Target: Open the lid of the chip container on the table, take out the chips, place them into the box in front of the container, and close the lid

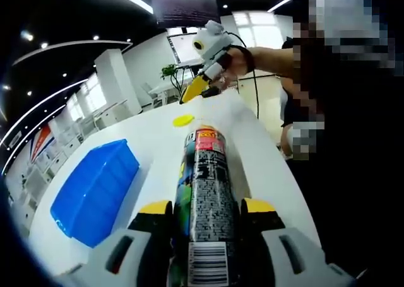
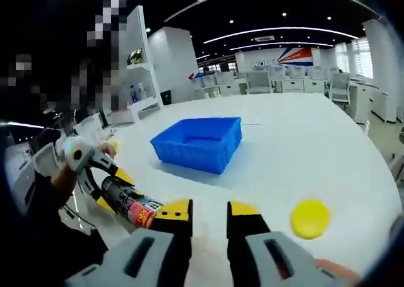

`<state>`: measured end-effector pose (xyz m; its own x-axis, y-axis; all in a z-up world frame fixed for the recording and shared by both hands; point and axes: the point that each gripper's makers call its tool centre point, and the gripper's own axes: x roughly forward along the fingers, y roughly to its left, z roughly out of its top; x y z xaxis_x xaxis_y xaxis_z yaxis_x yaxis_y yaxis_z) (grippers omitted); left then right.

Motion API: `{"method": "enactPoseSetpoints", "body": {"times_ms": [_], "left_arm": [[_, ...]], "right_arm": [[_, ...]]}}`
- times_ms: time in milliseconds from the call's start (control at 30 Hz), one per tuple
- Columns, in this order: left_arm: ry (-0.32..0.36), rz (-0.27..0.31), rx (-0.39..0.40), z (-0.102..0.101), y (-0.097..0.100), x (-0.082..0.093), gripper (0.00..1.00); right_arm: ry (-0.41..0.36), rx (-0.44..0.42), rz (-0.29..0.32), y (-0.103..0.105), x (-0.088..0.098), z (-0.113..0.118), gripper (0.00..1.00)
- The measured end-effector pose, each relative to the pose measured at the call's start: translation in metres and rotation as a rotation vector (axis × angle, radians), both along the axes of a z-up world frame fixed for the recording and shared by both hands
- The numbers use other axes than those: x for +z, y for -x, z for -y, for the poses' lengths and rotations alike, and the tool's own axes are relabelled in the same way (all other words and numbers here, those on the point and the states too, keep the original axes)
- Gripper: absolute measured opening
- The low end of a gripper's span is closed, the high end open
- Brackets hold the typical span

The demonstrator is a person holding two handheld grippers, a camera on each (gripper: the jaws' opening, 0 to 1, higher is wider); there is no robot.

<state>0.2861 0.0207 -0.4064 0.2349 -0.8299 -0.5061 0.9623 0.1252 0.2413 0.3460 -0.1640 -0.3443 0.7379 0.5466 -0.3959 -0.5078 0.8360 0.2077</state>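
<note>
My left gripper is shut on the chip can, a dark printed tube that points away from me over the white table. Its far end has a red rim and no lid. The yellow lid lies flat on the table beyond it. A blue box sits to the left of the can. My right gripper is open and holds nothing, just above the table, with the lid to its right and the box ahead. The left gripper holds the can at lower left. A hand holds the right gripper above the lid.
The table edge runs down the right side, where the person stands close against it. Beyond the table are white desks, chairs and shelves. Open table surface lies around the box.
</note>
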Motion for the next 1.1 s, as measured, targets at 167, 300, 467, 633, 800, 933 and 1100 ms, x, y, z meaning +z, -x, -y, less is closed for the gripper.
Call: {"method": "enactPoseSetpoints", "body": {"times_ms": [167,300,467,633,800,933,1100], "left_arm": [[-0.003,0.003,0.001,0.0,0.0,0.0,0.44],[-0.007,0.008,0.001,0.0,-0.001,-0.001,0.45],[-0.018,0.012,0.001,-0.001,-0.002,-0.002,0.45],[-0.023,0.014,0.001,-0.001,-0.002,-0.003,0.45],[-0.026,0.017,0.001,-0.001,-0.003,-0.004,0.46],[-0.032,0.027,0.001,-0.001,-0.004,-0.005,0.47],[-0.042,0.037,0.001,-0.001,-0.004,-0.006,0.47]], "right_arm": [[-0.033,0.018,0.034,0.003,0.027,-0.005,0.2],[-0.048,0.038,0.051,0.007,0.042,-0.009,0.2],[-0.052,0.061,0.069,0.013,0.06,-0.013,0.2],[-0.041,0.125,0.064,0.023,0.069,-0.022,0.2],[0.032,0.212,0.002,0.038,0.054,-0.032,0.14],[0.122,0.242,-0.026,0.041,0.031,-0.036,0.14],[0.13,0.274,-0.099,0.043,0.0,-0.04,0.14]]}}
